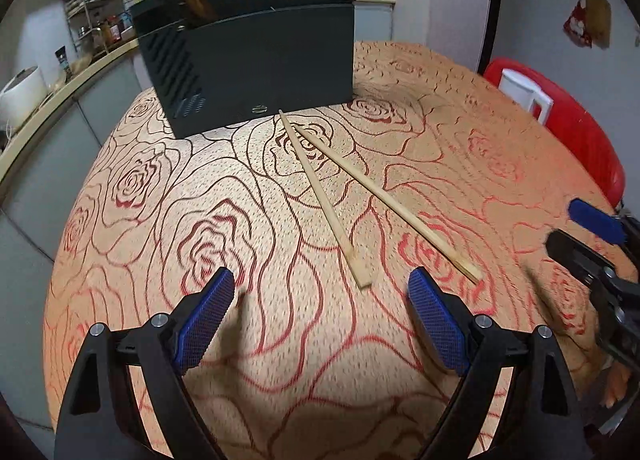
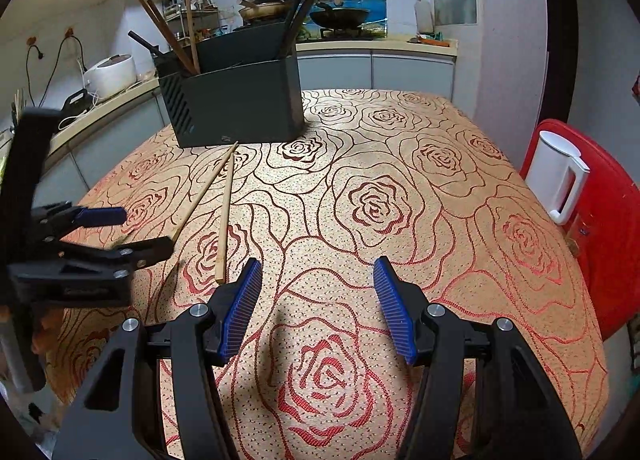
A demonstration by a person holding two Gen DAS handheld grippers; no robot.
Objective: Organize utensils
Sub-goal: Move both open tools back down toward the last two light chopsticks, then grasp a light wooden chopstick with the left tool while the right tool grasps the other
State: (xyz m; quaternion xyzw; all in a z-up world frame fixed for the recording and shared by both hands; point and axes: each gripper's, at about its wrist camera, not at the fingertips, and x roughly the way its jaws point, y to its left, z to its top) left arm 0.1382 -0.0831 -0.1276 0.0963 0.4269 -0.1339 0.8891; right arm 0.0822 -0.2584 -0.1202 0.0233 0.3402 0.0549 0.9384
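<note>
Already several utensils stand in the dark holder [image 2: 240, 100] at the counter's [image 2: 440, 220] far end, but two wooden chopsticks [image 1: 320, 196] lie loose before it, with both left gripper [image 1: 320, 292] and right gripper [image 2: 318, 284] jaws spread, empty.

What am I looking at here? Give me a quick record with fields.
Setting: table with a rose-pattern cloth, in a kitchen
Holder: dark box at the table's far side, with utensils standing in it
Chopsticks: two wooden chopsticks lie flat on the cloth before the box, tips near each other, far ends spread apart
Left gripper: open, empty, just short of the chopsticks
Right gripper: open, empty, over bare cloth
Beside table: white jug on a red chair
</note>
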